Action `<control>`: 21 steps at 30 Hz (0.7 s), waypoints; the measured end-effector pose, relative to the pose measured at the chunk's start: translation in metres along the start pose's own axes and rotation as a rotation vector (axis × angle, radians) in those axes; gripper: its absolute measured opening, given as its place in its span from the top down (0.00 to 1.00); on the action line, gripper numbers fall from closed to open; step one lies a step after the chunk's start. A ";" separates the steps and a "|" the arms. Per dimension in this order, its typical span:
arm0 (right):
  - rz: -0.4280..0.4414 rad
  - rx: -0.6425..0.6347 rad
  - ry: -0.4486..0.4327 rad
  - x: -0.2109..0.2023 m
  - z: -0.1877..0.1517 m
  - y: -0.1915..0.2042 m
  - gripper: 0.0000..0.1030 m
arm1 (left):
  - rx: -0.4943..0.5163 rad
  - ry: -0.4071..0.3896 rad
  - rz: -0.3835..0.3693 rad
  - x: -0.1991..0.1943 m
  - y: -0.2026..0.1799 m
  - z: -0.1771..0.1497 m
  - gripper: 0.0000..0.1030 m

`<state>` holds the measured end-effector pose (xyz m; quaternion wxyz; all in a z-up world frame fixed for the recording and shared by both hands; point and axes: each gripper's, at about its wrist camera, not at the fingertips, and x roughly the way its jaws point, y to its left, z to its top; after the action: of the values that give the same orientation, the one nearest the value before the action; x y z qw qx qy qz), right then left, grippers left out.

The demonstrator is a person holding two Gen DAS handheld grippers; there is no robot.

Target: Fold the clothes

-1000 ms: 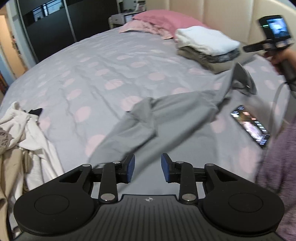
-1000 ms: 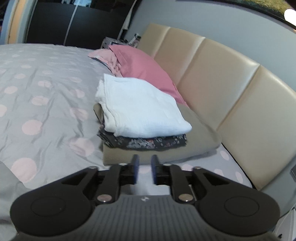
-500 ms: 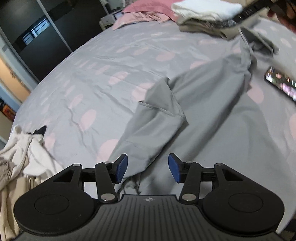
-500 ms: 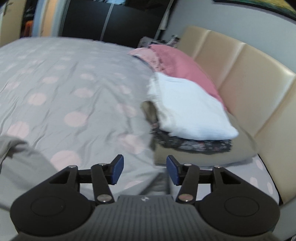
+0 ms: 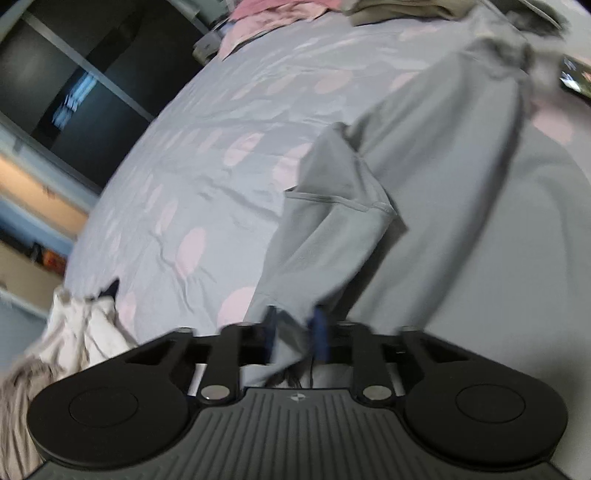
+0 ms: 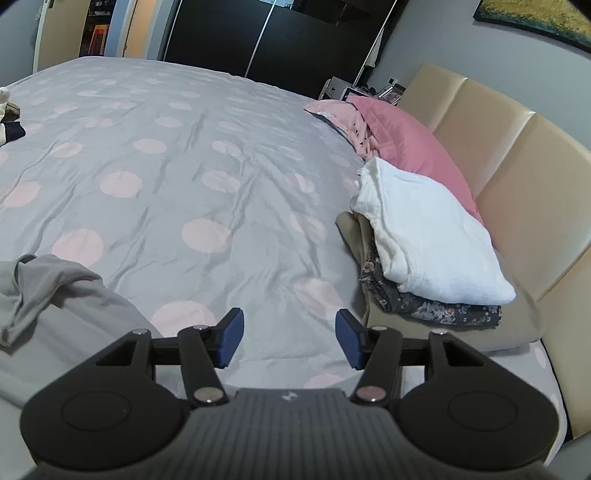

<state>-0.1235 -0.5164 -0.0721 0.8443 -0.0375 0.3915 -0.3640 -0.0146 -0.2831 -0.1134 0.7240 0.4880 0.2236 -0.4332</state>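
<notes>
Your bedsheet (image 6: 207, 173) is pale grey with pink polka dots; the garment (image 5: 332, 236) on it is plain grey. The pillow (image 6: 410, 155) is pink, the headboard (image 6: 517, 177) cream. In the stack, white cloth (image 6: 424, 236) tops a dark floral piece (image 6: 443, 310).

You are facing a bed (image 6: 192, 177) under a grey sheet with pink dots, backed by a padded beige headboard (image 6: 517, 177). A dark wardrobe (image 6: 266, 40) fills the far wall, a framed picture (image 6: 532, 18) hangs above, pink pillows (image 6: 406, 147) alongside.
</notes>
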 end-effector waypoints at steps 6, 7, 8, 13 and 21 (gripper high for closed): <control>0.011 0.041 0.028 -0.002 -0.005 -0.011 0.43 | -0.147 -0.026 -0.066 -0.030 0.022 0.012 0.97; 0.021 0.055 0.036 -0.004 -0.006 -0.012 0.43 | -0.158 -0.039 -0.080 -0.039 0.023 0.013 0.97; 0.032 0.068 0.044 -0.006 -0.006 -0.013 0.43 | -0.166 -0.050 -0.096 -0.046 0.024 0.013 0.97; 0.185 0.256 0.151 -0.018 -0.014 -0.011 0.43 | -0.208 -0.088 -0.196 -0.079 0.021 0.012 0.98; 0.542 0.393 0.277 -0.055 -0.047 0.035 0.42 | -0.247 -0.090 -0.275 -0.100 0.002 -0.007 0.98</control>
<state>-0.1592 -0.4454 -0.0822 0.8402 0.2802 0.4204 -0.1970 -0.0648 -0.2357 -0.0401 0.7217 0.3402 0.3070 -0.5189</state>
